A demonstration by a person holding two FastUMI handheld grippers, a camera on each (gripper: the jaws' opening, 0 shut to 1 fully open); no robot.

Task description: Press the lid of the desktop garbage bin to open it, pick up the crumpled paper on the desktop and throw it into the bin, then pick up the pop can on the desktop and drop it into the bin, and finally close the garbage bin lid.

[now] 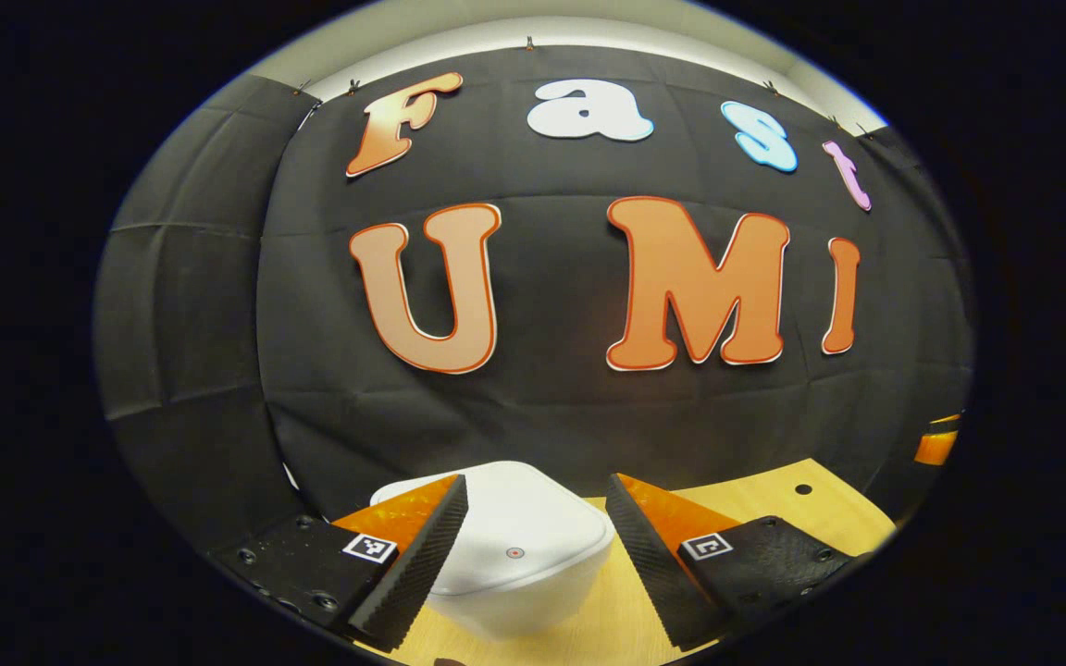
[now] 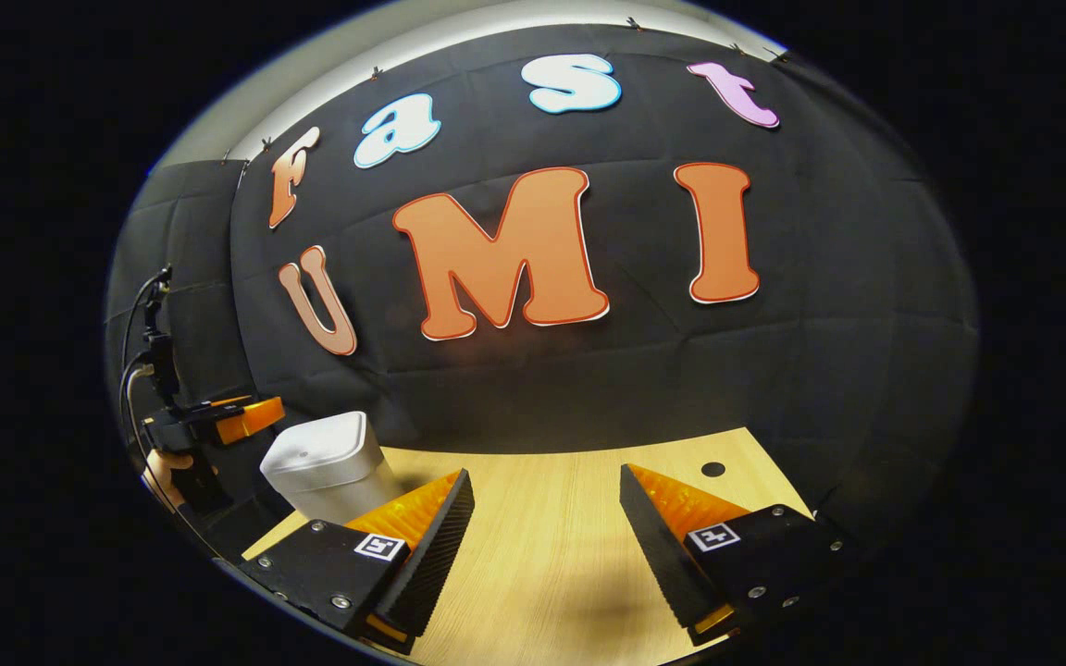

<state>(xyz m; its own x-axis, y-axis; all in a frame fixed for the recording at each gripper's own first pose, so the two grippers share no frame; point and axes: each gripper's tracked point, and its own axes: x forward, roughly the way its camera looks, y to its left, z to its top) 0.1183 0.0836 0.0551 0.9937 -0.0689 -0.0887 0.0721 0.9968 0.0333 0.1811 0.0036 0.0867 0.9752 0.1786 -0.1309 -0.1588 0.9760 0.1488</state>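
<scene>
Left gripper view showed my left gripper (image 1: 533, 546) with jaws spread wide, gripping nothing, above the white garbage bin (image 1: 514, 555); its lid (image 1: 533, 518) lay shut; the bin stood on the wooden tabletop (image 1: 774, 509) near the booth wall; right gripper view showed my right gripper (image 2: 542, 546) likewise wide open and empty over bare tabletop, well right of the bin.

bin (image 1: 533, 536): smooth glossy plastic | desk (image 2: 551, 536): matt wood grain

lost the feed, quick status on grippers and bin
Left hand-held gripper open above bin. Right hand-held gripper open over bare table. Lid closed. Nothing in the way.
</scene>
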